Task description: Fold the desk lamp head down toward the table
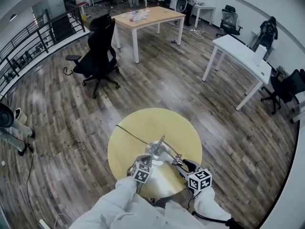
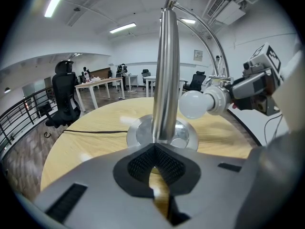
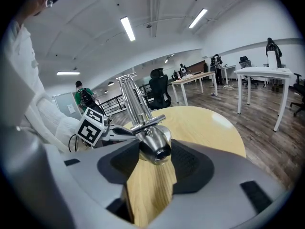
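- The desk lamp (image 1: 161, 150) stands with its round chrome base (image 2: 138, 132) about mid tabletop (image 1: 143, 120). Its cord (image 1: 131, 133) runs off toward the far-left edge.
- The pole (image 2: 167, 70) is upright. The arched arms curve over it and drop toward the right edge.
- The lamp head (image 3: 153, 146) hangs low on that side. Its bulb (image 2: 196, 104) sits just beside the pole and above the base, clear of the tabletop.
- The right claw (image 1: 186, 165) is spread wide with the head's chrome back end between the pads. The pads sit right beside the head, but we see no clear squeeze.
- The left claw (image 2: 152, 147) has its tips pressed together with nothing pinched. It points down at the near rim of the base. We can't tell whether it touches the rim.
- Step, as we judge it: the fold itself. The right claw is lined up on the head and the left claw is placed to steady the base.
- The head is not down at the tabletop yet, so we judge the task part done.
- Next move: the right claw needs to close firmly on the head, then press it down and in, following the arm hinge's arc.
- The left claw should bear on the base so the lamp doesn't tip or slide toward the near edge.
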Motion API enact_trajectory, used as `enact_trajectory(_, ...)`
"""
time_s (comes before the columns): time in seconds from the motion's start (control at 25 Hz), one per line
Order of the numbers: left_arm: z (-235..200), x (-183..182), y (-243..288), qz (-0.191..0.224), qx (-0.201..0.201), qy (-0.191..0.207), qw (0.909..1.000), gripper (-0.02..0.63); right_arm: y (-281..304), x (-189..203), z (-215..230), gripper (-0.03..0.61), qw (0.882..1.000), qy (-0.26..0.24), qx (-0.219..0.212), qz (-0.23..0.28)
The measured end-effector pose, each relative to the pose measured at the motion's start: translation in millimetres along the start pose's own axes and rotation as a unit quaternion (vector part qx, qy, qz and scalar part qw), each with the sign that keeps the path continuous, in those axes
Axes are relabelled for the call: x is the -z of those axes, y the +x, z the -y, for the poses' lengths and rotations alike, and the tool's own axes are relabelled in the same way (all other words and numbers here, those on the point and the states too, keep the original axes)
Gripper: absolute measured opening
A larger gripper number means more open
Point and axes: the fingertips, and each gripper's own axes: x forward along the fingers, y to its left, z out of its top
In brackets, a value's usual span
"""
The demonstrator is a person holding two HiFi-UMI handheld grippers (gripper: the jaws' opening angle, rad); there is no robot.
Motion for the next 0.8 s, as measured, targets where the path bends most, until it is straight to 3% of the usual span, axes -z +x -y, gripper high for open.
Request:
enact_trajectory(0.32, -4.5, 6.5, -14.1, -0.025, 0.012, -0.018, 0.9995, -0.001, -25.0, -7.1, 5.0, 0.198, 0.999, -0.001, 0.035, 0.028)
enact_trajectory(0.56, 3.7, -2.8, -56.6, 0.028, -0.014, -0.065, 0.9974, -0.001, -58.3, -34.0, 1.6, 0.196, 0.990, 0.022, 0.088, 0.112)
enact_trajectory(0.8, 21.2, -16.1, -101.5, 0.082, -0.036, -0.128, 0.9878, -0.001, -56.1, -59.8, -46.8, 0.189, 0.980, -0.006, 0.124, 0.158)
